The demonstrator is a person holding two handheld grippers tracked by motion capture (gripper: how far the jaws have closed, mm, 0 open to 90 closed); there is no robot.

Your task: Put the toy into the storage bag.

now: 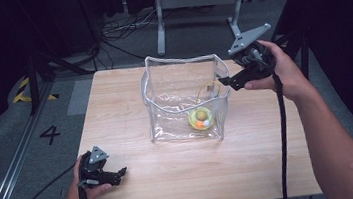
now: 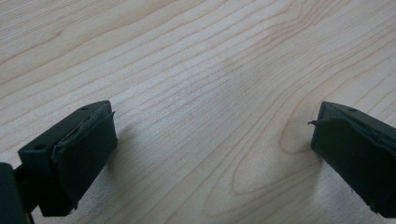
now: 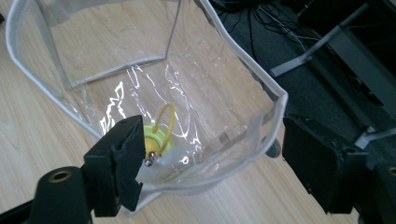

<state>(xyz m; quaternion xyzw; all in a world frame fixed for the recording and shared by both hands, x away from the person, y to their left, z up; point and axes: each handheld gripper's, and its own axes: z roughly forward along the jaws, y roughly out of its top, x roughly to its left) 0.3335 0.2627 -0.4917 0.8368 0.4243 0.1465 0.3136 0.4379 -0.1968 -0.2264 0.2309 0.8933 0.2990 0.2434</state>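
Right gripper (image 1: 225, 80) is up at the rim of the clear plastic bag (image 1: 183, 98), held there by the right hand (image 1: 282, 70), jaws spread wide with nothing between them. From the right gripper view, that gripper (image 3: 210, 163) looks straight down into the open mouth of the bag (image 3: 140, 84), the white-edged rim passing between and just beyond its jaws. Down on the bag's floor, below and ahead of the jaws, sits a small yellow-green round object (image 3: 156, 137) with a thin yellow loop rising off it; in the high view it (image 1: 201, 119) lies in the bag's near right corner. Whether the jaws touch the rim, I cannot tell. Over on the near left corner of the wooden table (image 1: 125, 110), the left gripper (image 1: 120, 175) rests low in the left hand (image 1: 86, 187), well apart from the bag. Its own view shows the jaws (image 2: 210, 154) gaping wide over bare wood grain (image 2: 196, 70), gripping nothing.
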